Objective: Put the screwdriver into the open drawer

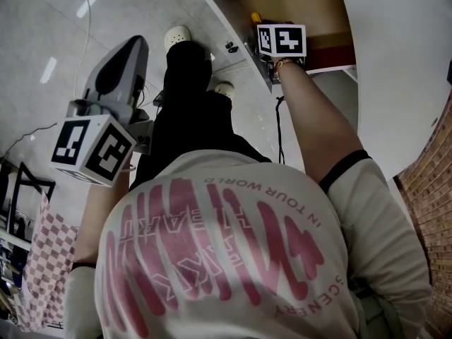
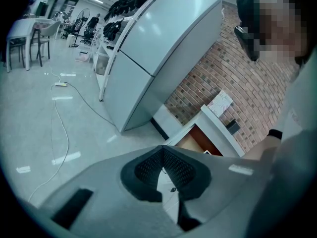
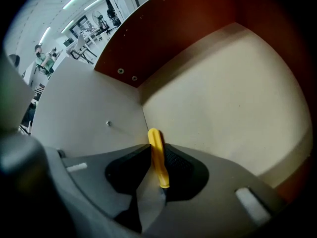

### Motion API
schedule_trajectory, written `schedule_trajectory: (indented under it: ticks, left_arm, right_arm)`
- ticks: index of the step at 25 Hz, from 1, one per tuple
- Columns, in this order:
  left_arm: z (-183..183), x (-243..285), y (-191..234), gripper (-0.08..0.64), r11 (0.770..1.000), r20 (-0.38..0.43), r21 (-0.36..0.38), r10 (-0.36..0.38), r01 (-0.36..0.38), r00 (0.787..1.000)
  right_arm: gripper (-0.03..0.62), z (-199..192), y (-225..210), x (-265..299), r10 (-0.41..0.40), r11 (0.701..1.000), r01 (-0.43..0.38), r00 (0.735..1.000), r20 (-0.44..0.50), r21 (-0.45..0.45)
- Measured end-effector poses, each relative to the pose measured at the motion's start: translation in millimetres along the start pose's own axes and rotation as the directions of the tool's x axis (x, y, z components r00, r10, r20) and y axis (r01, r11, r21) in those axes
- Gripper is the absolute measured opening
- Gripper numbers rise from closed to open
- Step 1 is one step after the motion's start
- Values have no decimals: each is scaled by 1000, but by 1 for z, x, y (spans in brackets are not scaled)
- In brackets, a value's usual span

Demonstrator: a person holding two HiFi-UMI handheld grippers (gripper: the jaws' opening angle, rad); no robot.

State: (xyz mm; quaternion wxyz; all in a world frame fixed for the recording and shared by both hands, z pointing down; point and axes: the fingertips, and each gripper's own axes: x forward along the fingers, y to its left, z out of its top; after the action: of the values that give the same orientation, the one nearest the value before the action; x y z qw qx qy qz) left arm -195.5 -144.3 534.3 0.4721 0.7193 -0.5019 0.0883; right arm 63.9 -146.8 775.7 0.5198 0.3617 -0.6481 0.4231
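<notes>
The screwdriver (image 3: 157, 155) shows its yellow handle, standing between the pads of my right gripper (image 3: 155, 147), which is shut on it. That gripper points steeply down into the open drawer (image 3: 223, 98), whose pale floor and white side wall lie just beneath. In the head view the right gripper (image 1: 261, 32) reaches into the drawer (image 1: 232, 27), with a bit of the yellow handle (image 1: 256, 18) showing beside its marker cube. My left gripper (image 1: 131, 48) is held out at the left over the floor, away from the drawer. Its jaws (image 2: 162, 150) meet at the tips with nothing between them.
A tall white cabinet (image 2: 158, 48) stands against a brick wall (image 2: 233, 78) beside the drawer unit (image 2: 195, 138). A cable (image 2: 59, 113) trails across the shiny floor. The person's dark trousers and white shoes (image 1: 176, 37) stand right before the drawer. A checked cloth (image 1: 39, 260) hangs at lower left.
</notes>
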Motion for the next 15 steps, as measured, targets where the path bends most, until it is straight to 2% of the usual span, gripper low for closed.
schedule_trajectory:
  ticks: [15]
  left_arm:
    - [0, -15, 8, 0, 1000, 17, -10, 13, -12, 1000]
  right_arm:
    - [101, -1, -1, 0, -13, 999, 15, 999, -47, 38]
